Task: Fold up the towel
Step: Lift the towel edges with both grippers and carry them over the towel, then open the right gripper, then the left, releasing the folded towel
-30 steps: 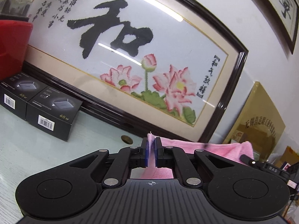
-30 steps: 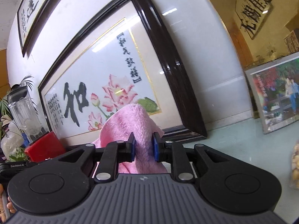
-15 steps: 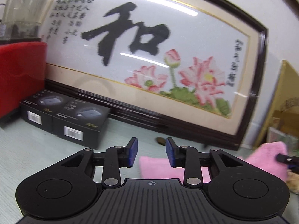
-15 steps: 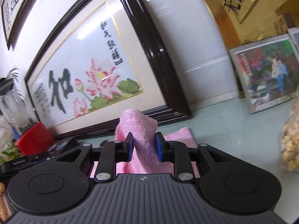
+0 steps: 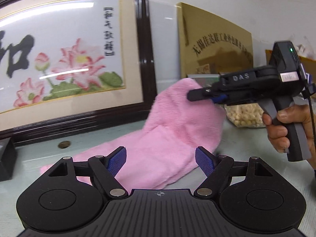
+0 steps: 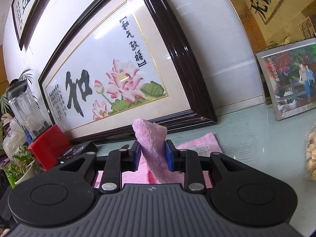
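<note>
Towel (image 5: pixel 169 138) first: it is pink, plush and limp, lying partly flat on the pale worktop (image 5: pixel 35 179) in front of the framed lotus picture (image 5: pixel 65 59), with one end lifted into the air. That raised end hangs from my right gripper (image 6: pixel 153 154), whose jaws have just been easing apart, yet the pads still press a bunched fold of cloth between them. My left gripper (image 5: pixel 161 161) has just been opening too; its jaws stand wide apart with nothing clamped, hovering over the flat part of the towel.

I judge this cloth light and very soft, so it will sag and drape wherever it is unsupported, and the fluffy pile should give the ribbed pads good purchase. It will not hold a crease by itself. The sensible place to take hold is a corner or hem, pinching through all layers there, not the middle, where only the top layer would come up. A bag of pale kernels (image 5: pixel 244 116) sits near the lifted end, beside my hand (image 5: pixel 286 130).
</note>
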